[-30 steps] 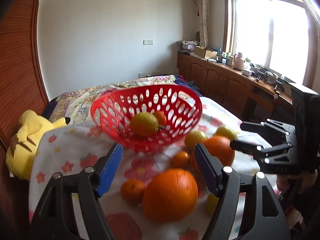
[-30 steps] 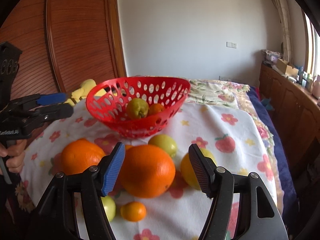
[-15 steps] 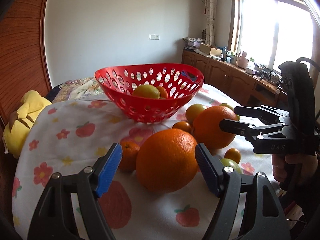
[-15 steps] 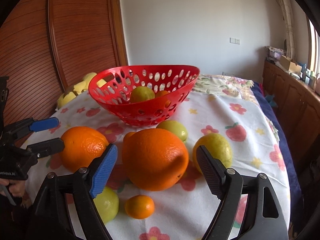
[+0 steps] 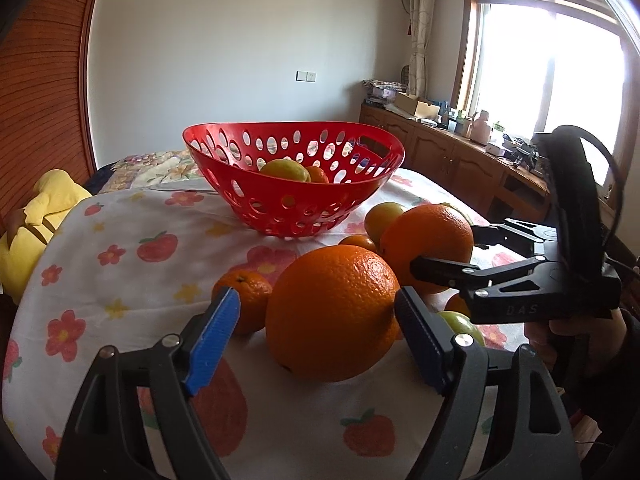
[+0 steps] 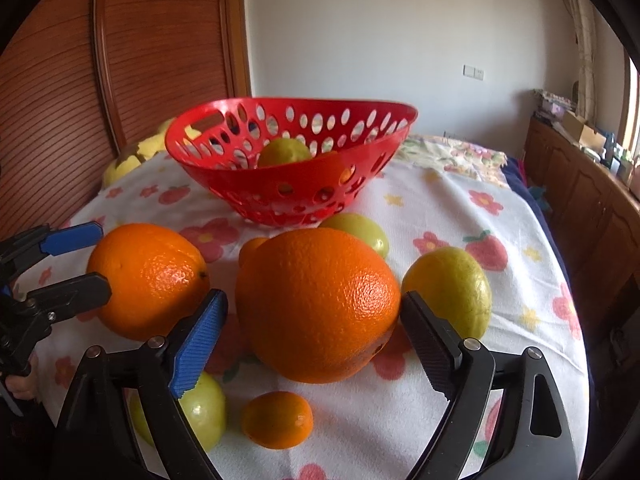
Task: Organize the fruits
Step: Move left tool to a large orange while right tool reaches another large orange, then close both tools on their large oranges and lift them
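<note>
Reaching toward loose fruit on a flowered cloth (image 5: 120, 240), two hand-held grippers each frame a large orange. The landmark is a red basket (image 5: 292, 168) at the middle of the cloth, already holding a yellow-green fruit (image 5: 286, 170) and a small orange one beside it.

The left gripper (image 5: 316, 324) is spread wide around an orange (image 5: 332, 314) that sits in front of the basket. Its right finger appears to touch the peel; the left finger stands clear, so nothing is held yet. A tangerine (image 5: 244, 300) lies just beside this orange, close to the free finger.

The right gripper (image 6: 314, 330) is likewise spread around a second orange (image 6: 318, 304), in front of the basket and toward its right. Its right finger looks close to or just touching the peel; the other has a gap. A lemon (image 6: 448, 292) sits just beyond that finger.

To do this step well, each gripper probably needs to centre on the widest part of its orange before closing, so the round fruit does not squirt forward. Closing slowly should avoid nudging the tangerine or lemon. Lifting high enough to clear the basket rim, one gripper at a time, would lessen the chance of a collision.
</note>
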A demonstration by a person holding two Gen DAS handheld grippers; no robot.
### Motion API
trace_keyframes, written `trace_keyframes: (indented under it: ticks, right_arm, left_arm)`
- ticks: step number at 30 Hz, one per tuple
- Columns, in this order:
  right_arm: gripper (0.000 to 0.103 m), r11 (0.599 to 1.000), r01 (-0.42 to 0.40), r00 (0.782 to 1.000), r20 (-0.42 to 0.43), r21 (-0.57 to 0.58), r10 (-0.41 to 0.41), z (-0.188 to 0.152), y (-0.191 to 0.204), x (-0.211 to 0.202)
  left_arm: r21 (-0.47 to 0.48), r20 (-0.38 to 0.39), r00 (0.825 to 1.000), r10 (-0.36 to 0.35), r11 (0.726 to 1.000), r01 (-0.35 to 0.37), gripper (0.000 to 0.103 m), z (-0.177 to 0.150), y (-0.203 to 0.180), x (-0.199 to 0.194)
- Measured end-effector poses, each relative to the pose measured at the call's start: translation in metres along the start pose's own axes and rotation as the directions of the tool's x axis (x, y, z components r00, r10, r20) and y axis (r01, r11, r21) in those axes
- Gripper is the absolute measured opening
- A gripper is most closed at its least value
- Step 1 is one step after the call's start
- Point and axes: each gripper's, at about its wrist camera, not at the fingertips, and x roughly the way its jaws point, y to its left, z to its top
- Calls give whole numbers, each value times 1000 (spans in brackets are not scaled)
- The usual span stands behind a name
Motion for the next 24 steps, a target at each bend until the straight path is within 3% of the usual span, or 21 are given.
trace_keyframes:
  ticks: [24]
  right_arm:
    - [87, 1000, -4, 1000, -6, 3, 4, -1, 1, 3]
  left_arm:
    - [37, -88, 996, 13, 999, -10, 81, 9, -8, 25]
